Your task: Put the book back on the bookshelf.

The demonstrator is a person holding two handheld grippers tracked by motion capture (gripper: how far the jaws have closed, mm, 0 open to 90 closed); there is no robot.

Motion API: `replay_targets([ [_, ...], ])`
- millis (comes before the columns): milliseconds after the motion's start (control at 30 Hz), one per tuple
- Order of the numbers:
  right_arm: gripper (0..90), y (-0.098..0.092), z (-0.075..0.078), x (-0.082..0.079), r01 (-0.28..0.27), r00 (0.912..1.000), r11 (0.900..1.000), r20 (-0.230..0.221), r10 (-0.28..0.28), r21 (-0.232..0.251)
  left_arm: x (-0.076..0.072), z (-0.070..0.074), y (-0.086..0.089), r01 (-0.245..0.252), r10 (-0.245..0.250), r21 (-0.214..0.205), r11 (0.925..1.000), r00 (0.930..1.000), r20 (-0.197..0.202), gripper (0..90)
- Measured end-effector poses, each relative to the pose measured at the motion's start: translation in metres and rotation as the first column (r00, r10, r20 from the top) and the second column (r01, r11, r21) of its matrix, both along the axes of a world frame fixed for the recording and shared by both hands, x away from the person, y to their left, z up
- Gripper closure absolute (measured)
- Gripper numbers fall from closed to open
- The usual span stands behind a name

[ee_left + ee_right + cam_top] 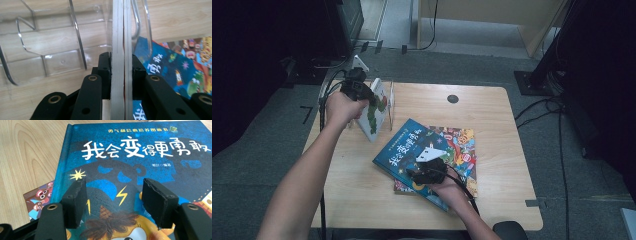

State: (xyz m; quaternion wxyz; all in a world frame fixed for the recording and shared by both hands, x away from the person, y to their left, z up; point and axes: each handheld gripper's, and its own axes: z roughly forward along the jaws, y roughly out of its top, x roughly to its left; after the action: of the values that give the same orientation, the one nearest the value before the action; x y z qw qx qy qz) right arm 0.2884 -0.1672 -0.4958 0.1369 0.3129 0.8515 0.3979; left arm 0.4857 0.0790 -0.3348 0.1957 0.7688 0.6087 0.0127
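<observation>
Here, thin white book (pixel 121 62) (hardcover) pinched, glossy blue book (pixel 140 167) flat

Three books (pixel 424 147), one clear rack (pixel 50 50), two grippers (pixel 427 172).

Left arm: stretched forward toward the table's (pixel 492 100) far left part.
Left gripper (pixel 362 92): jaws clamped on a white book's (pixel 119 50) edge, held upright.
Right hand (pixel 449 187): low, near the table's front edge.
Right gripper (pixel 113 202): jaws parted, hovering above a blue book (pixel 150 165).
</observation>
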Motion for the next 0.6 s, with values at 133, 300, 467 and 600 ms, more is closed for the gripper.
replay_targets([
  [133,38.4,0.0,0.0,0.0,0.003,1.0,1.0,0.0,-0.003,0.001,0.018,-0.009,-0.004,-0.014,0.014,0.016,0.9998,0.9999,0.0,76.4],
  [300,39.4,0.0,0.0,0.0,0.007,1.0,1.0,-0.001,-0.007,0.003,0.029,-0.019,-0.006,-0.034,0.034,0.029,0.999,0.9994,-0.006,75.9],
  [467,39.6,0.0,0.0,0.0,0.01,1.0,0.9999,0.0,-0.01,0.004,0.034,-0.021,-0.006,-0.043,0.043,-0.003,0.9991,0.9991,-0.002,77.5],
  [600,39.6,0.0,0.0,0.0,0.009,1.0,0.9999,-0.001,-0.009,0.005,0.036,-0.022,-0.007,-0.035,0.035,-0.002,0.9994,0.9993,-0.01,78.4],
])
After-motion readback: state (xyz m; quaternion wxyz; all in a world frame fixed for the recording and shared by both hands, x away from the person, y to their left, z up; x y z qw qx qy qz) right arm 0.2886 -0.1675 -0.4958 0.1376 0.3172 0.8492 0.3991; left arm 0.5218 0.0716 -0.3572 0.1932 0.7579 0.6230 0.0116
